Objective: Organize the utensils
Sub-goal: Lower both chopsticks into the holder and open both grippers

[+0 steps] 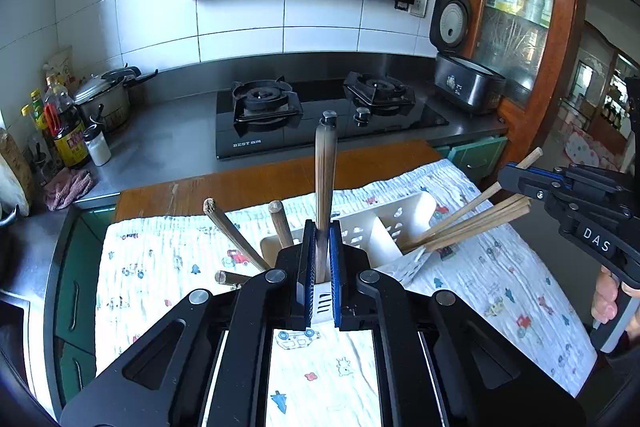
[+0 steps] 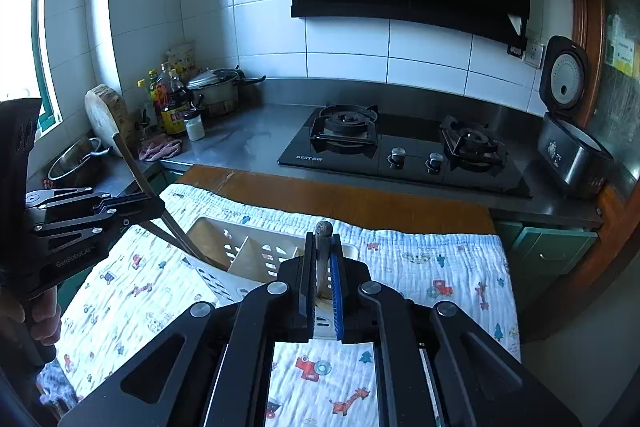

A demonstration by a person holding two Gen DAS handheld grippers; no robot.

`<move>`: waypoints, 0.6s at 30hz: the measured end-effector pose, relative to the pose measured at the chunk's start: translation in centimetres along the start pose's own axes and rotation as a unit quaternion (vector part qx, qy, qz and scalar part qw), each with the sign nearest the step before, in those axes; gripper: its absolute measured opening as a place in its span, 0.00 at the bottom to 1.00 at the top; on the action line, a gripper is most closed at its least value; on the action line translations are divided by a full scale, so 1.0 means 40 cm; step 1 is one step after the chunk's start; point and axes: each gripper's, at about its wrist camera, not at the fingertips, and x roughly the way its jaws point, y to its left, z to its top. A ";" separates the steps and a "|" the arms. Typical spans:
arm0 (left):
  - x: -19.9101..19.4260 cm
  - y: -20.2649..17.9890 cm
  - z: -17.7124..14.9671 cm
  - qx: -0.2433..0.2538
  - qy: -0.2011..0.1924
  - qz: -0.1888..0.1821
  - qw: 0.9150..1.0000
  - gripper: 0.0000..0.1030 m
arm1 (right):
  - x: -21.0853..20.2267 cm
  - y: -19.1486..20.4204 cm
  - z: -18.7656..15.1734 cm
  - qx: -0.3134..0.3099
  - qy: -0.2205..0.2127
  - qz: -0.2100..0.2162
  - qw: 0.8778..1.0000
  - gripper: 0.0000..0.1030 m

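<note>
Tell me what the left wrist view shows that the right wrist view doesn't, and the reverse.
Left wrist only: three wooden handles leaning in the organizer's left end, and chopsticks fanning from its right compartment.

Right wrist only: a steel bowl and a cutting board near the window.

Both: the white organizer on the printed cloth, the gas stove, the rice cooker, and each hand-held gripper, left and right, closed on a utensil.

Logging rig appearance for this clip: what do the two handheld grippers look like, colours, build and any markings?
Both are matte black linkage frames with silver rivets and ribbed blue finger pads. The right gripper has white "DAS" lettering and a grey-and-black handle. The left gripper carries faint "GenRobot.AI" text. A bare hand holds each handle; no sleeves or cables show.
</note>
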 end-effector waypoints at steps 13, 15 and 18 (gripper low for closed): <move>-0.054 -0.003 -0.008 -0.003 -0.025 -0.002 1.000 0.18 | -0.037 -0.006 -0.003 0.002 -0.016 -0.009 1.000 0.20; -0.076 -0.004 -0.014 -0.005 -0.033 0.001 0.999 0.26 | -0.056 -0.005 -0.008 0.003 -0.021 -0.007 1.000 0.22; -0.108 -0.011 -0.028 -0.003 -0.042 0.007 0.999 0.36 | -0.085 0.003 -0.023 0.000 -0.030 -0.012 0.999 0.28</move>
